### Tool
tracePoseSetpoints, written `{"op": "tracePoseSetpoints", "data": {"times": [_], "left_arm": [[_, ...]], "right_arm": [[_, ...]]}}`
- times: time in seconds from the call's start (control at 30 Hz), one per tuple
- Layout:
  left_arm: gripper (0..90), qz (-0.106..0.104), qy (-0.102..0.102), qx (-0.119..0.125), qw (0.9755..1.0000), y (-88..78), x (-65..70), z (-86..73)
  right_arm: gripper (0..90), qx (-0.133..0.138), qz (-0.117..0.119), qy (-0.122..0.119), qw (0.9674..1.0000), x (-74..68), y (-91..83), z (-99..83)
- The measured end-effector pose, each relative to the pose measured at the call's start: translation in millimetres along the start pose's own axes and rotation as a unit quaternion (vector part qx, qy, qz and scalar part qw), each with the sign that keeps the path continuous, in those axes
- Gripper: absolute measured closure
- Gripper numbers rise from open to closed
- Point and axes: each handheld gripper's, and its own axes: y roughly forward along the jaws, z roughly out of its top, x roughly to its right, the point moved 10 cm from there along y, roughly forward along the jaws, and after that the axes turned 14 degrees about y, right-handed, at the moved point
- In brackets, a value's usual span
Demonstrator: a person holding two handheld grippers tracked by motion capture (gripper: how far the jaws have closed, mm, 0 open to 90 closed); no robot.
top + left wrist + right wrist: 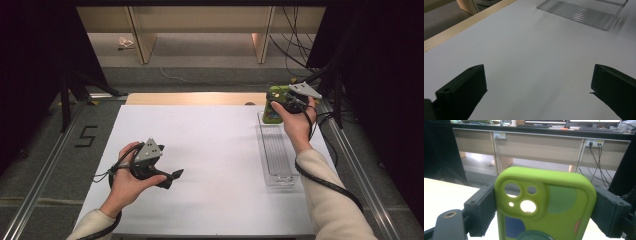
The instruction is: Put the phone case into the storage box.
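The lime-green phone case (544,205) has camera cutouts and coloured patches. It stands upright, clamped by its sides above the far end of the clear tray (275,150).

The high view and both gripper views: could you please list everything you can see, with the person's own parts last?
phone case: one, lime green with coloured patches, clamped between the right gripper's jaws above the far end of the tray
tray: one, clear plastic, ribbed floor, on the right side of the sheet
sheet: one, white, covering the table
table: one, pale wood, far edge bare beyond the sheet
desks: a row, beige, beyond the table
left gripper: one, black, jaws wide apart over bare sheet
right gripper: one, black
hands: two, cream sleeves, one on each gripper
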Motion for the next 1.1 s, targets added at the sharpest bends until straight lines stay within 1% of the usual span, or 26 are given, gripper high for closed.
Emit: {"op": "tracePoseSetpoints", "data": {"times": [1.1], "left_arm": [[0.0,-0.001,-0.001,0.000,1.0000,0.3,0.0,-0.1]], "right_arm": [[16.9,-0.022,-0.015,0.002,0.9996,5.9,18.0,-8.3]]}}
